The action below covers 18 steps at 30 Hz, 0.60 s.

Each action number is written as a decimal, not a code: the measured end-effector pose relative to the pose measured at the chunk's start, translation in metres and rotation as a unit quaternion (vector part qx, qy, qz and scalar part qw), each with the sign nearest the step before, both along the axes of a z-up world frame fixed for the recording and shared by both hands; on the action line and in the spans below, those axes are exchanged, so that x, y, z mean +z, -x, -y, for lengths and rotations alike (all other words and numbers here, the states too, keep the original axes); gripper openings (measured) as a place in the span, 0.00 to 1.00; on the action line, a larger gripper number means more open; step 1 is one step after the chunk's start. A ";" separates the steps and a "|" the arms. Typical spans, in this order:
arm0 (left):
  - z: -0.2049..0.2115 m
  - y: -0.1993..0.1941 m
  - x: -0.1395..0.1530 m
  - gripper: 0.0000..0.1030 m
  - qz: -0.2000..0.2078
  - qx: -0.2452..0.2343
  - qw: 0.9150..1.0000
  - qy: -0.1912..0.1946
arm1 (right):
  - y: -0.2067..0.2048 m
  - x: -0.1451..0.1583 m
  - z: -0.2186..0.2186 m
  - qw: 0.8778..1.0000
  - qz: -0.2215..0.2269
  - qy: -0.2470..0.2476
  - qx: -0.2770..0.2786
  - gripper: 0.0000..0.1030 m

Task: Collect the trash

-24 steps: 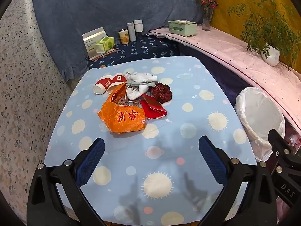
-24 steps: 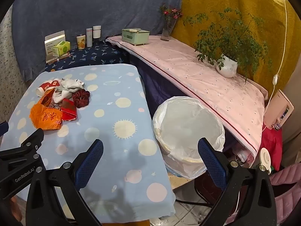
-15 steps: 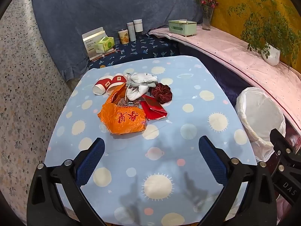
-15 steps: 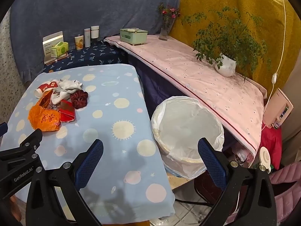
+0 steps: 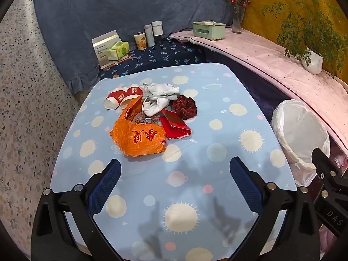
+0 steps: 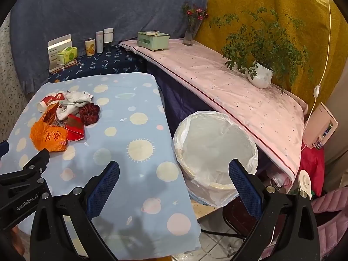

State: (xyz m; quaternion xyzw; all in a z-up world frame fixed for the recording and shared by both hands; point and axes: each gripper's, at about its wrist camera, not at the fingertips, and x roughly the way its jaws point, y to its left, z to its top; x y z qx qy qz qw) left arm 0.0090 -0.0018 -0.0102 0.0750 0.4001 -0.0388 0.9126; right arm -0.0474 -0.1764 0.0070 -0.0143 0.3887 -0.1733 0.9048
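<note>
Both tools are hovering above the near edge of the bench (image 5: 217, 82), jaws spread wide and carrying nothing. The left hand-held gripper (image 5: 174, 174) is facing the trash pile: an orange plastic bag (image 5: 139, 139) nearest, a red packet (image 5: 176, 126) touching its right side, a dark red scrunchie (image 5: 184, 106), crumpled white cloth (image 5: 161, 97) and two red-and-white paper cups (image 5: 124, 97) behind. The right hand-held gripper (image 6: 174, 178) is pointing toward the lined waste bin (image 6: 215, 152), which is standing just beside the bench's right edge. Judged best practice: taking the orange bag first, since it is lying closest and unobstructed; pinching a raised fold rather than pressing flat, as thin film is likely slipping; carrying it fully over the bin's rim before releasing.
</note>
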 end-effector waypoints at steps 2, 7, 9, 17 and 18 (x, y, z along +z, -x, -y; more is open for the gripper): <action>0.002 0.000 0.002 0.93 -0.001 -0.002 1.000 0.000 | 0.000 0.000 0.001 1.000 0.000 0.000 0.000 0.93; 0.001 -0.001 0.003 0.93 0.000 -0.003 1.000 0.000 | 0.000 0.000 0.001 1.000 0.000 0.001 0.000 0.93; 0.000 -0.001 0.004 0.93 0.000 -0.002 1.000 0.001 | 0.000 0.000 0.001 1.000 0.000 0.001 0.000 0.93; -0.002 -0.005 0.007 0.93 -0.002 0.000 1.000 0.002 | -0.001 0.000 0.000 1.000 -0.001 0.003 0.000 0.93; -0.001 -0.005 0.007 0.93 -0.002 0.000 1.000 0.002 | -0.001 0.000 0.000 1.000 -0.001 0.003 0.000 0.93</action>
